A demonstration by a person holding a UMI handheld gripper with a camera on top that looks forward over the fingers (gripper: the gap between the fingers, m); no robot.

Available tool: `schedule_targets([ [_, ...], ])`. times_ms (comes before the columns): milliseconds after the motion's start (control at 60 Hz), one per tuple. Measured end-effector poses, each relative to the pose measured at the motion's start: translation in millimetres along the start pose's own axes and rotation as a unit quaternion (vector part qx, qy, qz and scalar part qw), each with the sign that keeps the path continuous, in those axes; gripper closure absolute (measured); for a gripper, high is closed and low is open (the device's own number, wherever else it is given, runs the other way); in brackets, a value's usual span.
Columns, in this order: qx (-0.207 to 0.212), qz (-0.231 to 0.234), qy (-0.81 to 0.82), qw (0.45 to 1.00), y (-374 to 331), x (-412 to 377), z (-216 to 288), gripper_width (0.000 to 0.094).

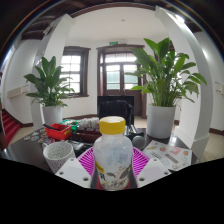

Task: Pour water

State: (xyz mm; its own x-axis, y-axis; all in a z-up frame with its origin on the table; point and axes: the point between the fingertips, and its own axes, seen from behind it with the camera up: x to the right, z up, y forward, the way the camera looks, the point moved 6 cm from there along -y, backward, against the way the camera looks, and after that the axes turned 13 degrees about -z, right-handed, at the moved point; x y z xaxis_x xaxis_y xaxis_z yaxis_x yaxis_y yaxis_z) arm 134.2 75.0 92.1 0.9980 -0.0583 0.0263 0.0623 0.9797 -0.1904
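Note:
A clear plastic bottle [112, 158] with a yellow cap [113, 125] and a pale label stands upright between my gripper's [112, 163] fingers. Both magenta pads [87, 160] press against its sides, so the gripper is shut on it. The bottle's base is hidden below the fingers. A white paper cup [58, 154] stands on the dark table [30, 150], just left of the bottle and beside the left finger, its mouth facing up.
A red box [58, 130] and small clutter lie on the table beyond the cup. Two large potted plants [48, 90] [165, 80] flank a dark chair [115, 108] behind the table. Windows and a door fill the back wall.

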Motion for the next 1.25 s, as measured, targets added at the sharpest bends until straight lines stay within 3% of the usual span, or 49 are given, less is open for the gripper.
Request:
schedule_targets([
  [133, -0.011, -0.008, -0.007, 1.0, -1, 2, -3, 0.0352],
  [200, -0.045, -0.016, -0.014, 0.999, -3, 5, -16, 0.0243],
  [217, -0.051, -0.017, -0.015, 0.998, -4, 5, -18, 0.0172],
  [283, -0.055, -0.024, -0.01, 0.998, -14, 5, -21, 0.0141],
  [533, -0.079, -0.068, 0.011, 0.995, -117, 9, -23, 0.0113],
  [850, -0.066, -0.066, 0.029, 0.995, -238, -22, 1, 0.0114],
  [967, -0.048, -0.068, 0.028, 0.996, -256, -24, 12, 0.0109],
  [1250, -0.047, -0.077, 0.027, 0.996, -271, -31, 15, 0.0109],
])
